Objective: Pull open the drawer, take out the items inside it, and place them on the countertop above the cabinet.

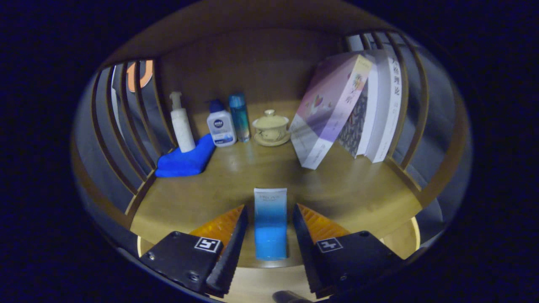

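Two jaws stand apart around a blue tube [270, 223] on the wooden countertop [358, 189], slatted walls [122, 126] alongside.

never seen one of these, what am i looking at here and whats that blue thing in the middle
This is a handheld tool with two-fingered tongs, carried by a person. The camera rides on the tool and looks forward along the fingers, seen at the bottom. Between them stands a blue tube on a wooden countertop; small gaps on both sides suggest the tongs are open, not pressing it. Beyond, at the back, are a blue cloth, a white pump bottle, two more bottles, a lidded cup on a saucer, and leaning books.
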Available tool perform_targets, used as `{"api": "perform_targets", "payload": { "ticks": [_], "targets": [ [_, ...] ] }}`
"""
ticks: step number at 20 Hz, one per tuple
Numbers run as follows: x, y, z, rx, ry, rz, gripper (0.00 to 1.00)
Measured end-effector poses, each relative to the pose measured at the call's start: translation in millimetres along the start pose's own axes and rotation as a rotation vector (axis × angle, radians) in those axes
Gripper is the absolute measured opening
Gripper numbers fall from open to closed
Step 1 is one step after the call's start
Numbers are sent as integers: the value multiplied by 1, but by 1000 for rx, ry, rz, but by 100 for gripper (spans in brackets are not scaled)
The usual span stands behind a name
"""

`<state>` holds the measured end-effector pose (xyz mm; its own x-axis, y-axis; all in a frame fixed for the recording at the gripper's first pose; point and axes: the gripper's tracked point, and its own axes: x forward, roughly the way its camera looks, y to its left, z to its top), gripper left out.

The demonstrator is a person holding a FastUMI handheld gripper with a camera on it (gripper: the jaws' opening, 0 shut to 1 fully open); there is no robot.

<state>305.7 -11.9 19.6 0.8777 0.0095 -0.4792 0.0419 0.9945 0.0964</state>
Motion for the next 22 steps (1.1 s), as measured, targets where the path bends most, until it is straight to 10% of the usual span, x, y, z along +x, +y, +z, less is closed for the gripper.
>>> {"api": "perform_targets", "payload": {
  "ticks": [9,22],
  "targets": [
    [-113,33,47,-121,-351,108,100],
    [-279,37,-40,-173,-641,192,99]
  ]
}}
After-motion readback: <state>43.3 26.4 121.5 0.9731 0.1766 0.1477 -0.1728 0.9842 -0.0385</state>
